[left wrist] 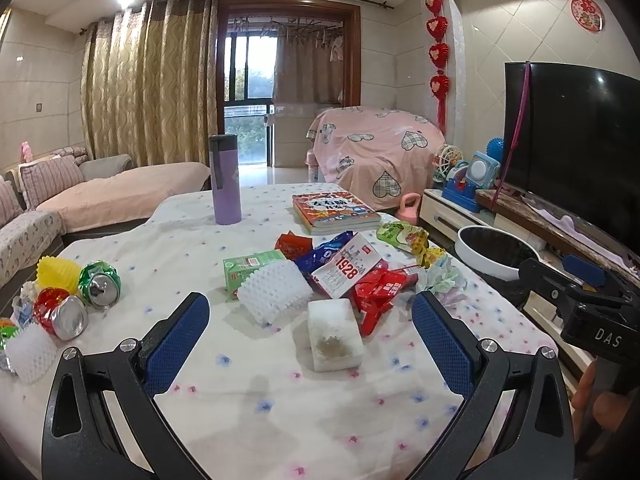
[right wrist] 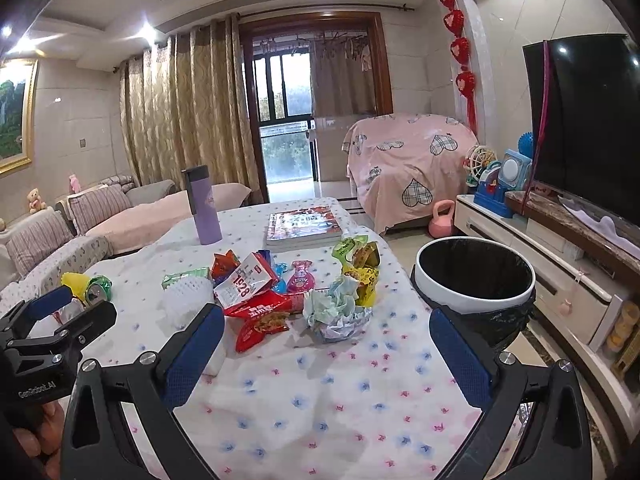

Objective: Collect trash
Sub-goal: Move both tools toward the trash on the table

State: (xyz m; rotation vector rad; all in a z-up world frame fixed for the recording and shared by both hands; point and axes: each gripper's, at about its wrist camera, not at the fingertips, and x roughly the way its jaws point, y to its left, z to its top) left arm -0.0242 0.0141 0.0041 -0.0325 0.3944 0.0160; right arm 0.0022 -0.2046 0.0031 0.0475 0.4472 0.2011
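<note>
The surface (left wrist: 280, 408), draped in a white cloth dotted with pink and blue flowers, is filling the lower half of both views. Off its right edge a white-rimmed trash bin (right wrist: 476, 298) lined with a black bag is standing on the floor, close to the surface.

The left claw (left wrist: 310, 334) is hovering above the cloth with its blue pads spread wide, gripping nothing; the right claw (right wrist: 326, 352) is likewise gaping open and empty, nearer the bin.

The trash is lying in a loose heap at mid-surface: red snack wrappers (left wrist: 378, 292), a red and white packet printed 1928 (left wrist: 347, 270), a white foam net sleeve (left wrist: 274, 286) lying against a green drink carton (left wrist: 248, 266), and a stained white foam block (left wrist: 335, 334) sitting just ahead of the left claw. A crumpled tissue wad (right wrist: 338, 312) is lying just ahead of the right claw. Crushed cans (left wrist: 84, 296) are lying well apart at the left edge.

A purple tumbler (left wrist: 225, 180) and stacked books (left wrist: 335, 212) are standing at the far end.
</note>
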